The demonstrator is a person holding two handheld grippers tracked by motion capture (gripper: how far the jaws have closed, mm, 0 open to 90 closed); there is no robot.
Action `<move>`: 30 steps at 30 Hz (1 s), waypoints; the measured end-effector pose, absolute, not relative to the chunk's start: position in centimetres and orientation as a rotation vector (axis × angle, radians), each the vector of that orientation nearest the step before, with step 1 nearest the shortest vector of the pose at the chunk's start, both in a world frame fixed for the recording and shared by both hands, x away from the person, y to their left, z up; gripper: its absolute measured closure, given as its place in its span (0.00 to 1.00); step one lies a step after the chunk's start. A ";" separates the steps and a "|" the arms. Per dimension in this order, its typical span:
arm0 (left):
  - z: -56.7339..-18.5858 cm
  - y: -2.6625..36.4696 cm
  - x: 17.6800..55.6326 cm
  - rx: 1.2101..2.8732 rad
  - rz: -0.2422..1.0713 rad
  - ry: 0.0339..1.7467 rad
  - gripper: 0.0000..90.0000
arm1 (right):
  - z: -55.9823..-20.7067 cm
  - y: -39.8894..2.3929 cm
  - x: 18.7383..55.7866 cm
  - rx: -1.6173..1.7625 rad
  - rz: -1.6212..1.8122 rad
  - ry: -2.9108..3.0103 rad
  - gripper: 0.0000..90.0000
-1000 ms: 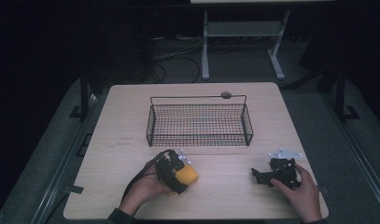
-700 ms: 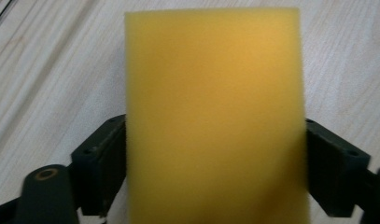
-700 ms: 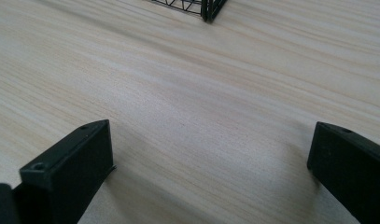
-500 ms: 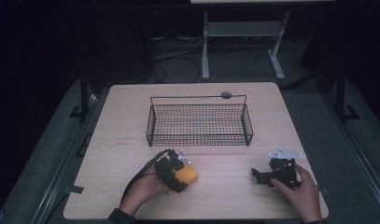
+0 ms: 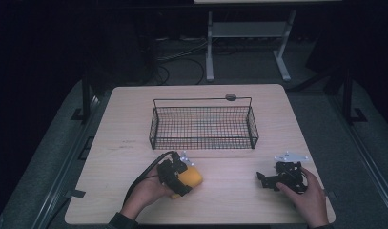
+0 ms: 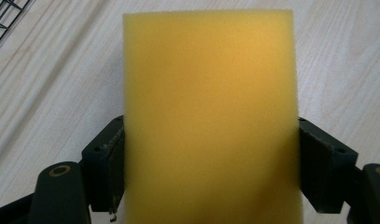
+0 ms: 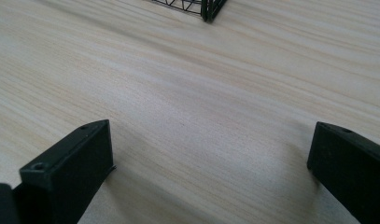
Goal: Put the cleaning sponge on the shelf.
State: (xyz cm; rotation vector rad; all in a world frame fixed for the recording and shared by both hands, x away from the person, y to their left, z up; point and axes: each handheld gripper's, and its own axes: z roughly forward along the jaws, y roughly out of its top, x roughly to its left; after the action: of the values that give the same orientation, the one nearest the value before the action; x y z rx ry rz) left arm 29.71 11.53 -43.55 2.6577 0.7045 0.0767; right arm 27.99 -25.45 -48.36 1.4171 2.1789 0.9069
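A yellow sponge (image 5: 191,176) lies on the wooden table (image 5: 229,202) at the front left, and my left gripper (image 5: 183,180) has it between its jaws. In the left gripper view the sponge (image 6: 211,107) spans the whole gap and both black pads (image 6: 114,158) press on its sides. These jaws have just been closing on the sponge. My right gripper (image 5: 265,180) rests low at the front right, pointing left. In the right gripper view my right gripper (image 7: 211,154) stands open over bare wood, with nothing between its jaws.
A black wire basket (image 5: 201,100) with nothing in it stands at the middle of the table, behind both hands; its corner (image 7: 206,9) shows in the right gripper view. A small dark round disc (image 5: 230,97) lies just behind it. Dark floor surrounds the table.
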 end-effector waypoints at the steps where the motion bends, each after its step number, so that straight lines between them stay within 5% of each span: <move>1: -43.5 11.5 29.7 2.647 0.076 0.709 0.25 | -48.4 -25.4 28.0 1.419 0.907 2.179 0.00; 30: -39.7 11.7 30.7 2.609 0.079 0.684 0.25 | -48.4 -25.4 28.0 1.420 0.907 2.179 0.00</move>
State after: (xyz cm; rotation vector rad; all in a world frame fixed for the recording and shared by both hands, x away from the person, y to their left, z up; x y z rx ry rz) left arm 30.73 11.68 -39.71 2.6088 0.6837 0.0792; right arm 27.98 -25.44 -48.35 1.4199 2.1792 0.9067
